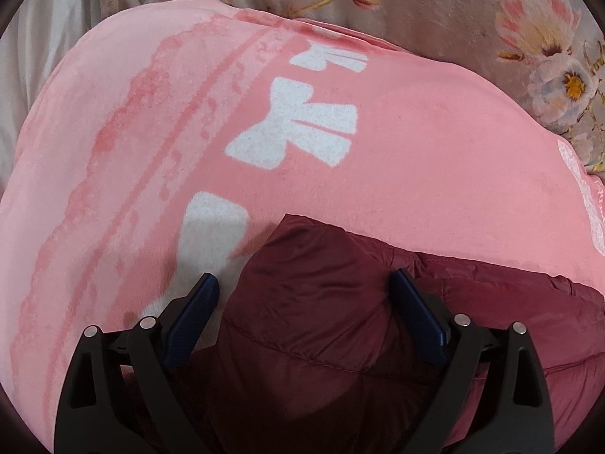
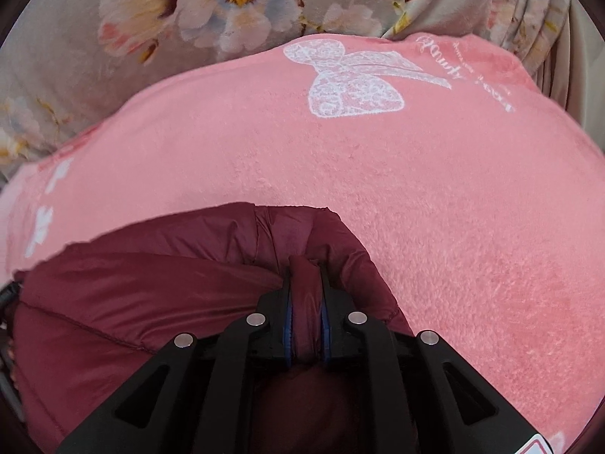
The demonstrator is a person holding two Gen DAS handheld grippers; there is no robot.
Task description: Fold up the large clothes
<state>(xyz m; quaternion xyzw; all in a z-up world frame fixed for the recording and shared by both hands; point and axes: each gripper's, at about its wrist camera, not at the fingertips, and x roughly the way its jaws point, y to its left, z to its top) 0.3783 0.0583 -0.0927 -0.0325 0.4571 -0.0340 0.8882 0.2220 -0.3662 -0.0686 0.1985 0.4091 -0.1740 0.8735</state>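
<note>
The left gripper (image 1: 304, 283) has its two blue-padded fingers (image 1: 194, 310) spread wide apart, with a puffy corner of the maroon quilted jacket (image 1: 310, 302) lying between them. The padding bulges up in the gap, but neither pad clearly presses on it; the finger on the left side of the view stands over the pink fabric just beside the jacket's edge, and the other sits against the jacket's stitched surface. Past the fingertips the jacket ends in a rounded tip, and the rest of it runs off to the right of the fingers towards the edge of the view.

The right gripper (image 2: 305, 265) has its fingers (image 2: 286, 314) drawn close together and clamped on a narrow pinch of the same jacket (image 2: 151, 287), a ridge of maroon fabric squeezed upright between the blue pads. From that pinch the jacket spreads to the left of the fingers and bunches just ahead of the tips in a folded hem.

Under the jacket and beyond both sets of fingers lies a pink plush blanket (image 1: 416, 159) printed with white bows (image 1: 298, 125); in the right wrist view a larger lace-patterned bow (image 2: 351, 79) with some small script beside it sits well ahead of the fingertips. Farthest off, behind the blanket's rim, is a grey floral bedcover (image 2: 181, 11) with pale pink and white blossoms.
</note>
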